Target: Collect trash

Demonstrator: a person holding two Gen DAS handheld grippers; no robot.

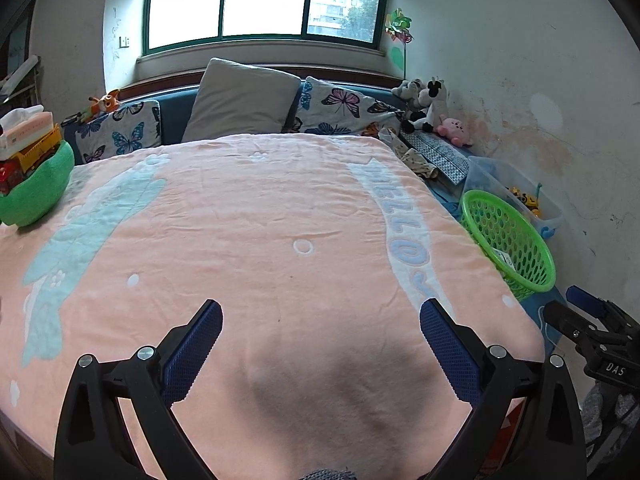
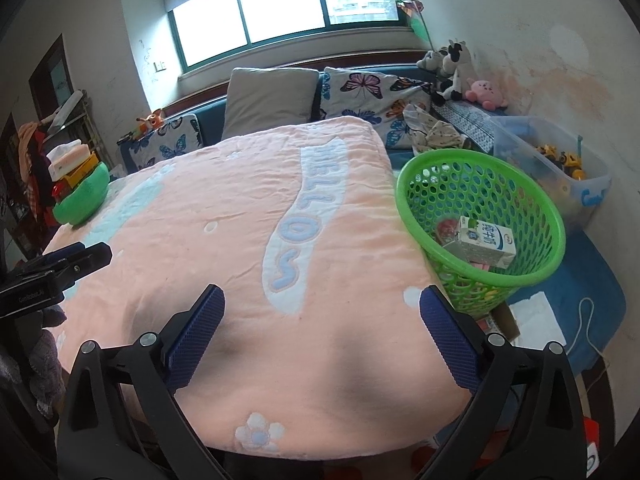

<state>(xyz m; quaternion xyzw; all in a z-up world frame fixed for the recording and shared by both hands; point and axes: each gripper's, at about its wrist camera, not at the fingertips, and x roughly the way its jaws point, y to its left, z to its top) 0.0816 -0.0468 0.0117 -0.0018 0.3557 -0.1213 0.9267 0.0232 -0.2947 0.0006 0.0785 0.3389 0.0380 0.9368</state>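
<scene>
At the far left a green bowl (image 2: 82,200) of toys sits on the pink blanket (image 2: 248,208), out of the way. The left gripper (image 1: 320,344) hangs over the bare blanket, its jaws spread with nothing between them. The right gripper (image 2: 322,332) is the same — wide apart and empty. Just off the bed's right edge stands the green basket (image 2: 480,216), placed within easy reach; a milk carton (image 2: 482,240) and other scraps lie inside — likely most trash is in.
</scene>
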